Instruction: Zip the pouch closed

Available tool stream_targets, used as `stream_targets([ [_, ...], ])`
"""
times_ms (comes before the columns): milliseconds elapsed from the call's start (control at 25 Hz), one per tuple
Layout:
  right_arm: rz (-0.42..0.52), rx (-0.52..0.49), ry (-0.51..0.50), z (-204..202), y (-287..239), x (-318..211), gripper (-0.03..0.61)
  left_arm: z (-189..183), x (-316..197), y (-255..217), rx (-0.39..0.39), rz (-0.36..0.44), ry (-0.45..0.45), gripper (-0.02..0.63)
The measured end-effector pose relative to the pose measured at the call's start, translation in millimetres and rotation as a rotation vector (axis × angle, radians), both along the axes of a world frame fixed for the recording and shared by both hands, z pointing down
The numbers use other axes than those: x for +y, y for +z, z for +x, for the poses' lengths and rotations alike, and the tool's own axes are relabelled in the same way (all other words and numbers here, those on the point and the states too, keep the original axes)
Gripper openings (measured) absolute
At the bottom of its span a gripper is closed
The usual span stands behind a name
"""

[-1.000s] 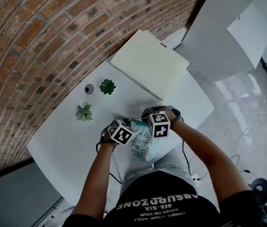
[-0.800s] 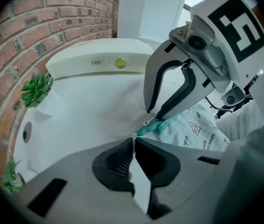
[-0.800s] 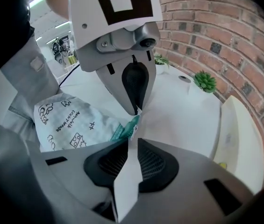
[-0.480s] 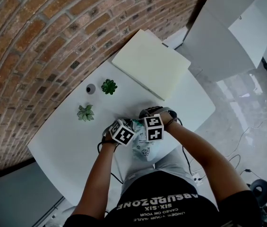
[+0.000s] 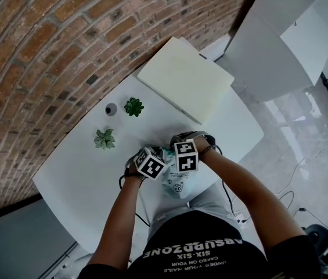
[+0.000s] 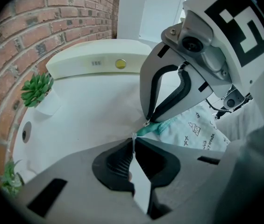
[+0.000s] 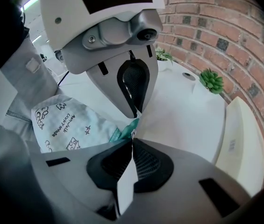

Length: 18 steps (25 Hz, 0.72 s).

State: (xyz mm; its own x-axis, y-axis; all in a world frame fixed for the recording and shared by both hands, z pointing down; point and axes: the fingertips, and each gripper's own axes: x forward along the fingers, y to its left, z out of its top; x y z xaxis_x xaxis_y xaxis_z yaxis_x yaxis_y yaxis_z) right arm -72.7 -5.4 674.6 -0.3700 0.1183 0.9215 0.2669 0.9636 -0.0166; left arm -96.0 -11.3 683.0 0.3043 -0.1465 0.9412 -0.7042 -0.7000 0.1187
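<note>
Left gripper view: left gripper (image 6: 133,143) pinches the soft printed pouch (image 6: 192,132) edge; right gripper (image 7: 132,143) jaws closing on teal zip (image 6: 159,127). Smooth white table (image 6: 89,111).

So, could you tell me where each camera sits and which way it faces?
Head view: on the person's head, facing steeply down at the table; both arms show.
Left gripper view: on the left gripper, along its shut jaws pinching the pouch.
Right gripper view: on the right gripper, along its jaws closing on the pouch's zip.
Shared: each gripper view shows the other gripper.
</note>
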Motion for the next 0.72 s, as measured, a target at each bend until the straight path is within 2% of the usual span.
stream_targets([
  [280,-0.025,-0.024,0.022,0.8,-3.5,0.7,-0.002,-0.1,0.3,0.8,-0.018,0.011,0.011,0.021],
  [720,0.007,-0.016,-0.031,9.9,-6.4,3.7,-0.002,1.7,1.1,-0.3,-0.018,0.012,0.009,0.021],
])
